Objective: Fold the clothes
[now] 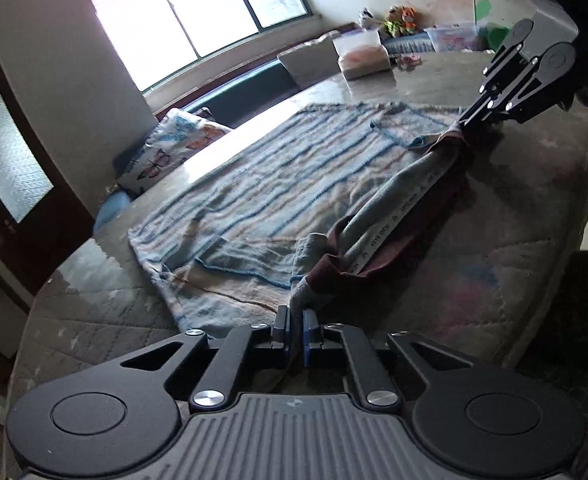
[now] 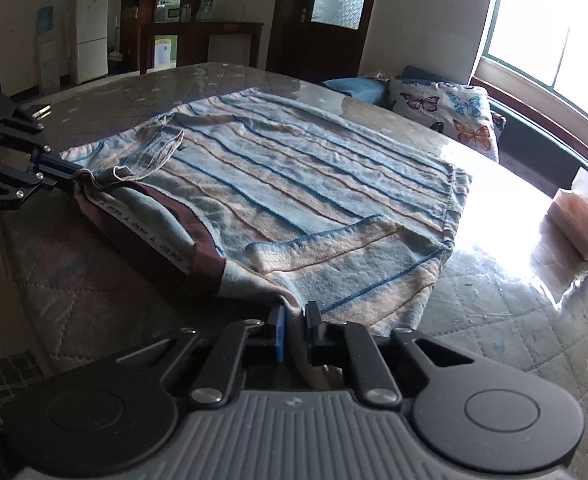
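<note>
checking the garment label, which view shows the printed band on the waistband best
The right wrist view: the printed band lies near and well lit along the maroon waistband of the striped garment. The left wrist view shows the same band, narrower and more slanted.

left gripper (image 1: 295, 320): angled downward, jaws pinched together on a fold of cloth
right gripper (image 2: 294, 316): angled downward, jaws pinched together on cloth, opposite the left one

Black linkage arms, silver screws, ribbed grey housing, blue-padded fingers (image 1: 309, 322), round black hubs
</note>
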### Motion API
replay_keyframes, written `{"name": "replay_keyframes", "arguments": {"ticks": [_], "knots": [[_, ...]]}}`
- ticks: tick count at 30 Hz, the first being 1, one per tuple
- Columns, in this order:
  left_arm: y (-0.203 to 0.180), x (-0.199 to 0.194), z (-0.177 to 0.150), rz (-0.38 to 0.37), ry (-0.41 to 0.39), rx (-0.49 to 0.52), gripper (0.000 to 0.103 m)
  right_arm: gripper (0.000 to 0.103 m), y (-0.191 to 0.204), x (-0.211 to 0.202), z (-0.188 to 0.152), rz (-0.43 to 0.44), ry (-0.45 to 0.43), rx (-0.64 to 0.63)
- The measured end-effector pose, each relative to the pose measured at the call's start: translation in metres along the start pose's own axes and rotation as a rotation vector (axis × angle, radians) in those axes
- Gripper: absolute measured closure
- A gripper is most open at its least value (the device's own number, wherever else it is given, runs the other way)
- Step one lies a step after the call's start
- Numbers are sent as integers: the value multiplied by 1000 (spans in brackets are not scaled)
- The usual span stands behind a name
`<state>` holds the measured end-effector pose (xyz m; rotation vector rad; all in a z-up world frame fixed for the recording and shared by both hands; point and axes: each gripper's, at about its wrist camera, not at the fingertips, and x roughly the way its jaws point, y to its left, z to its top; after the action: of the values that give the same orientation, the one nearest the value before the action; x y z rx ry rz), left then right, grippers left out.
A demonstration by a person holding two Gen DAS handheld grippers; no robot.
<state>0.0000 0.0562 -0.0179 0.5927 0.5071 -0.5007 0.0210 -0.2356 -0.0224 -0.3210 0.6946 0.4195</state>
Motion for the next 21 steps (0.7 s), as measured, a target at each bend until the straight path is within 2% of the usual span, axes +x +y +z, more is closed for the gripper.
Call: {"name": "replay_keyframes", "arguments": {"ticks": [9, 14, 17, 21], "knots": [[-16, -65, 0, 64, -65, -45, 98, 97, 9, -54, -4, 0, -72, -12], [-15, -100, 9, 140, -128, -44, 98, 98, 21, -98, 1, -6, -138, -64], [-5, -99, 23, 188, -156, -36, 98, 98, 21, -112, 16, -27, -191, -104], [14, -78, 43, 238, -176, -44, 99, 98, 11, -106, 41, -55, -232, -136]]}}
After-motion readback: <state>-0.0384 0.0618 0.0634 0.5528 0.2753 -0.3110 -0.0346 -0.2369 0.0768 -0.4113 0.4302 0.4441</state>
